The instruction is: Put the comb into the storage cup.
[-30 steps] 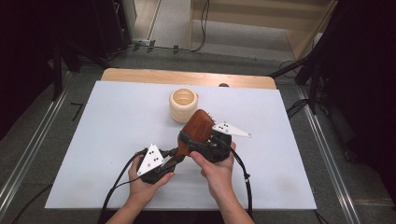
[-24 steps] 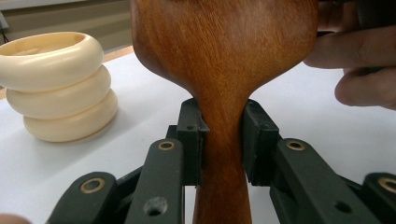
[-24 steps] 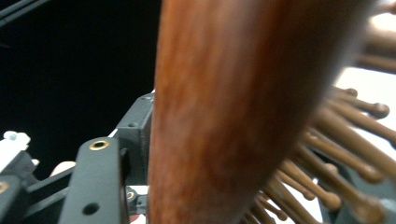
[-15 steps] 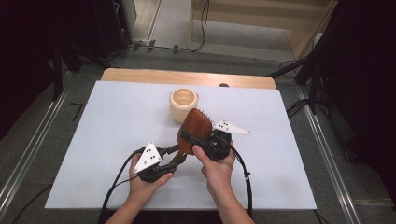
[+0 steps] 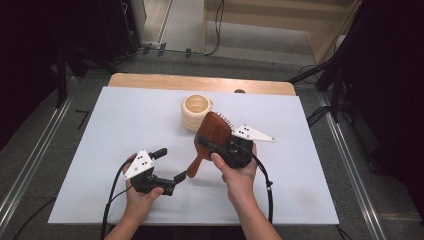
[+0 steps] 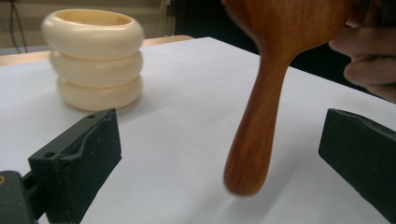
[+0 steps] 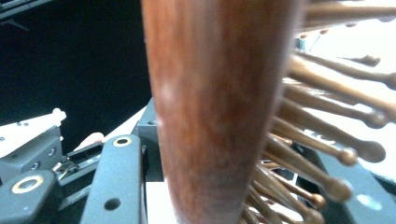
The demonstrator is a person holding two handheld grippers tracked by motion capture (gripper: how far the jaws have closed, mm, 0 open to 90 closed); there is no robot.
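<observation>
A brown wooden hairbrush (image 5: 212, 131) hangs tilted above the white table, handle down toward the left. My right gripper (image 5: 214, 146) is shut on its head; in the right gripper view the brush back (image 7: 219, 112) and its wooden bristles (image 7: 327, 140) sit between the black jaws. My left gripper (image 5: 170, 165) lies low on the table to the left. Its jaws have just been opening and now stand wide. In the left gripper view the brush handle (image 6: 254, 135) hangs between them, touching neither. A cream ringed cup (image 5: 196, 111) (image 6: 93, 60) stands behind the brush.
The white table top (image 5: 125, 125) has a wooden strip (image 5: 200, 82) along its far edge. Grey floor and metal rails (image 5: 30, 160) run on both sides. Fingers of the person's right hand (image 6: 369, 60) appear at the right of the left gripper view.
My left gripper has opened, let go of the brush handle and slid to the left. The brush stays in my right gripper, its head raised slightly.
</observation>
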